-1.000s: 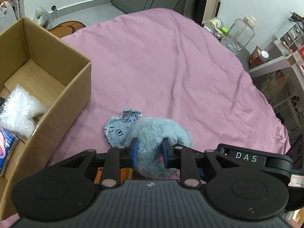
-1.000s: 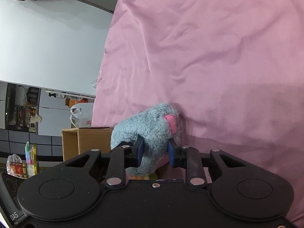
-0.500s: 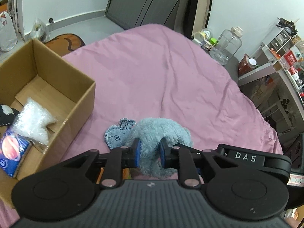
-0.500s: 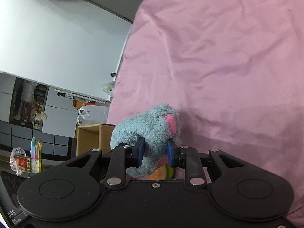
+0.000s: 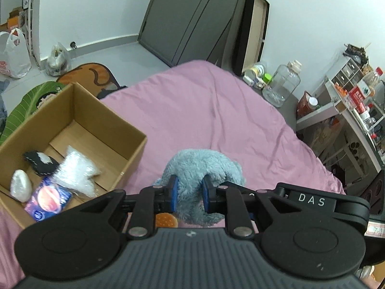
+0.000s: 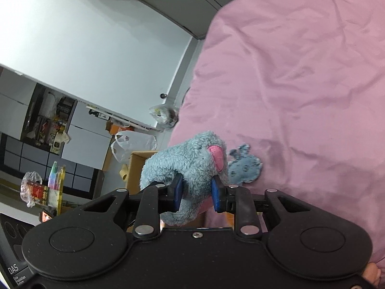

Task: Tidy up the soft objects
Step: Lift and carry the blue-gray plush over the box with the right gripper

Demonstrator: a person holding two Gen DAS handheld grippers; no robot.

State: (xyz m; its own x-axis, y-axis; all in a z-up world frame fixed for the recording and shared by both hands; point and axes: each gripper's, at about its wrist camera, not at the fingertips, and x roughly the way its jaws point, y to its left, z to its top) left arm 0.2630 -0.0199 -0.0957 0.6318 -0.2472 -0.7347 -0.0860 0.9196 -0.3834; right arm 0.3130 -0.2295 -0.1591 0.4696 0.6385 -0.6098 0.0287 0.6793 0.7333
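Note:
A fluffy blue plush elephant hangs above the pink bed, held from both sides. My left gripper is shut on its body. My right gripper is shut on it too, next to its pink-lined ear; its flat blue ear sticks out to the right. An open cardboard box stands on the bed to the left, holding a clear plastic bag, a colourful packet, a white lump and a black-and-white item. The box's corner shows behind the plush in the right wrist view.
A large clear jug and small containers stand beside the bed's far right corner. Shelves with bottles and boxes stand at the right. Plastic bags and floor mats lie on the floor at the left.
Both grippers have lifted the plush elephant up off the bed, holding it throughout. The views have risen, so more of the room and the box's inside shows.

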